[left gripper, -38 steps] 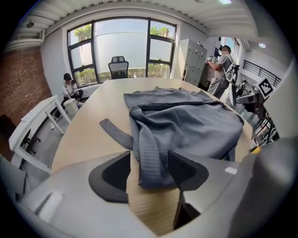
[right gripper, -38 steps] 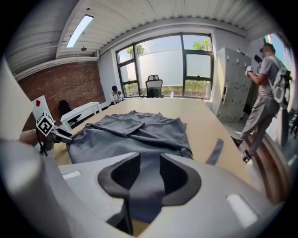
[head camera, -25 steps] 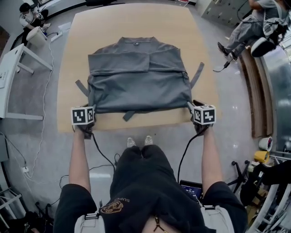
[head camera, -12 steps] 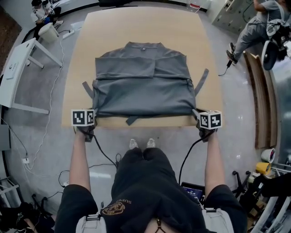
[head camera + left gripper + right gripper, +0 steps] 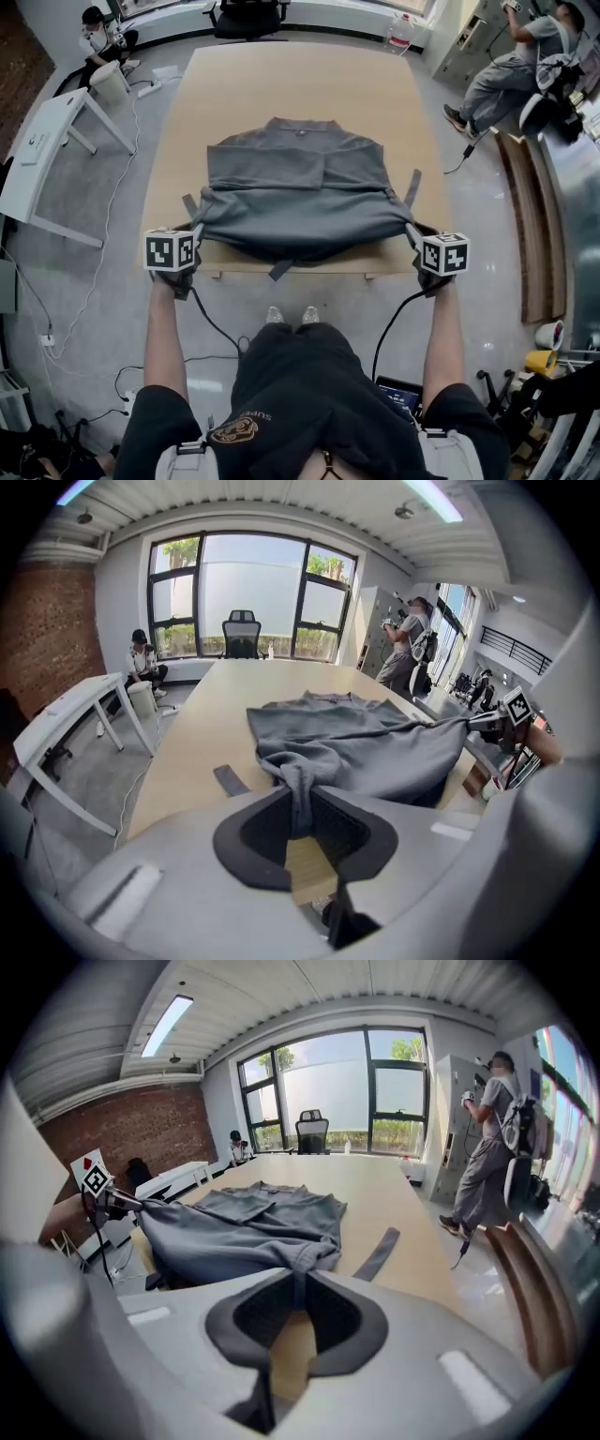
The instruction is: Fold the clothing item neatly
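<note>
While the long wooden bench (image 5: 281,84) lies mostly bare, the grey garment (image 5: 300,187) sits on its near half, collar away from the person and both sleeves folded in over the chest, so the first folds look done. The near hem hangs raised between its two corners, so I judge the hem-to-collar fold only begun, not yet laid or smoothed. The left gripper (image 5: 194,230) and right gripper (image 5: 412,230), their jaws having just been closing, each pinch one bunched hem corner.
</note>
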